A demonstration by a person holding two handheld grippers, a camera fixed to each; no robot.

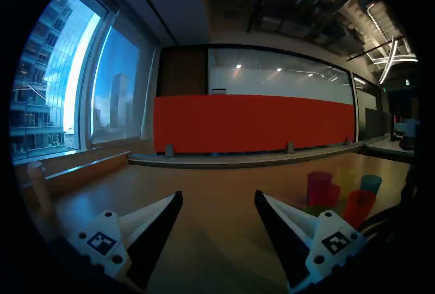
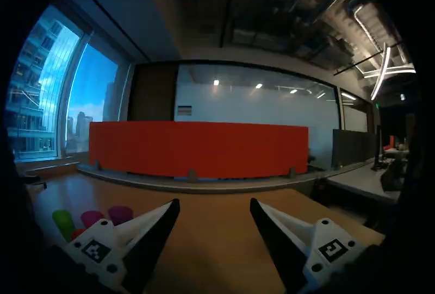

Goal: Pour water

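L gripper (image 1: 217,223) is hovering low over the wooden table (image 1: 217,185), fingers spread wide w/ nothing btwn them. Just past its right finger the cups are standing in a tight cluster on the table: orange cup (image 1: 359,207) nearest, magenta cup (image 1: 319,185) beside it, yellow cup (image 1: 346,177) & teal cup (image 1: 371,183) behind. R gripper (image 2: 215,229) is likewise hanging open & empty above the table. In right gripper view the cups are sitting low at left, partly behind its finger, w/ green, pink & purple tops showing. Farther back an orange partition (image 1: 253,123) is running along the table's far edge. Windows (image 1: 81,98) are glowing blue at left.
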